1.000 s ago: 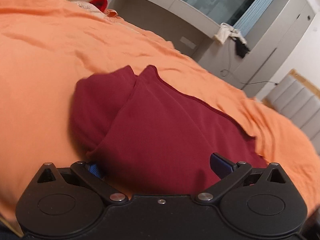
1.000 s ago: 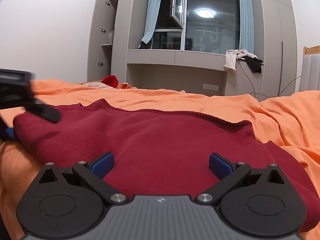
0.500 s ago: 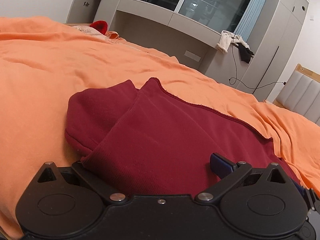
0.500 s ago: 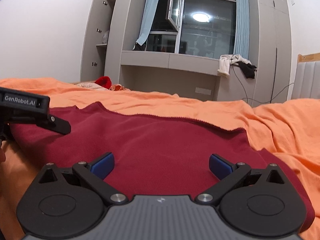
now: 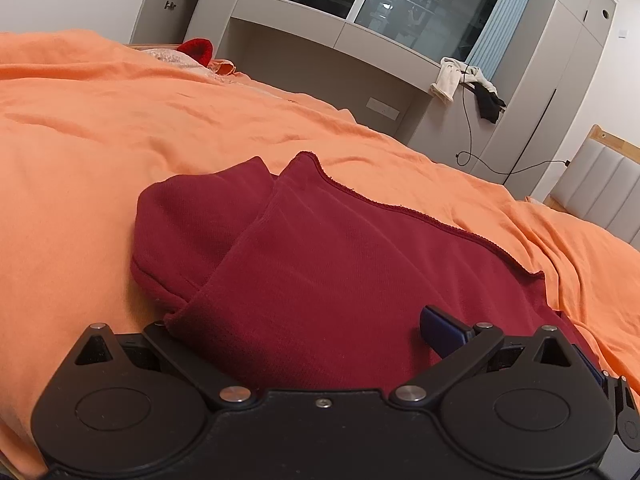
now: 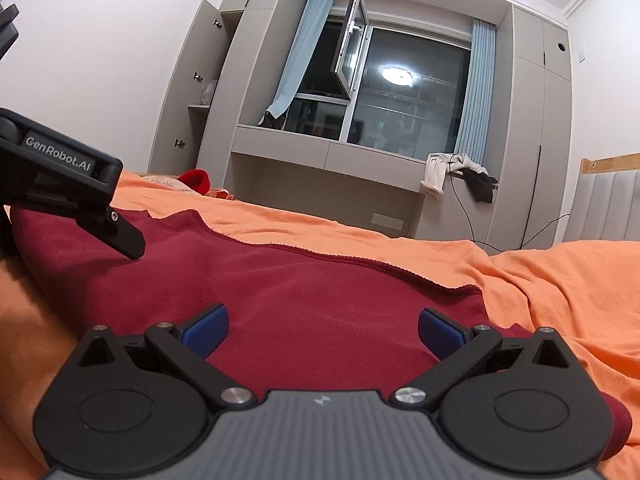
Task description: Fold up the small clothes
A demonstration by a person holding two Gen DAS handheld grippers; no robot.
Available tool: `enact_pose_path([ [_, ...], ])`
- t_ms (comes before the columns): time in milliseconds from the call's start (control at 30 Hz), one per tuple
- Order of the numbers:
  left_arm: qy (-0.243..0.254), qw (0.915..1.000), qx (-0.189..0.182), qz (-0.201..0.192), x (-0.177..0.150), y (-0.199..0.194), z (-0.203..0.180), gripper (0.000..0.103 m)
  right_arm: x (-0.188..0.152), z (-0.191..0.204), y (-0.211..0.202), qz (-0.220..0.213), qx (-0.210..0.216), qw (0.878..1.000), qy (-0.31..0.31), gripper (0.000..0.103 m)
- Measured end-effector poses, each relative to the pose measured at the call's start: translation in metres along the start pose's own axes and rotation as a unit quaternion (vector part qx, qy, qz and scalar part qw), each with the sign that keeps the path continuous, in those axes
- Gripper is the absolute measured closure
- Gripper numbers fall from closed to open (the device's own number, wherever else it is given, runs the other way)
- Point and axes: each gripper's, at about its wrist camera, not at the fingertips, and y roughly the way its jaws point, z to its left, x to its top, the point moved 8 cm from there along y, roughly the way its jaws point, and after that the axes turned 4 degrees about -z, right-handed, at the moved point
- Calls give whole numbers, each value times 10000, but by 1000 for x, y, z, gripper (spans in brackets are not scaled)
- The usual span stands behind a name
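A dark red garment (image 5: pixel 340 264) lies folded on the orange bed cover (image 5: pixel 100 132), with a sleeve tucked out at its left. My left gripper (image 5: pixel 316 332) is open low over the garment's near edge; cloth lies over its left finger, and only the right blue pad (image 5: pixel 440 326) shows. My right gripper (image 6: pixel 322 328) is open over the same garment (image 6: pixel 320 284), both blue pads apart just above the cloth. The left gripper's body (image 6: pixel 60 184) shows at the left of the right wrist view, at the garment's left end.
The orange cover (image 6: pixel 560 280) spreads all around the garment. A red item (image 5: pixel 196 49) lies at the far side of the bed. A grey window desk and wardrobes (image 6: pixel 328 152) stand behind, with clothes and a cable (image 6: pixel 460 172) hanging. A padded headboard (image 5: pixel 600 196) is at the right.
Both cameras have tilted upward and drawn back a little toward the garment's near edge. Both grippers stay open. The garment has not visibly moved.
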Motion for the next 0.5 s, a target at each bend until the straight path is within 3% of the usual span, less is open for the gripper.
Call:
enact_pose_path([
  [367, -56, 9999, 44, -125, 1, -3, -1, 1, 1, -4, 2, 78, 77, 9999, 20, 0],
  [500, 43, 9990, 411, -192, 4, 0, 2, 18, 4, -7, 4, 238, 271, 9994, -7, 0],
])
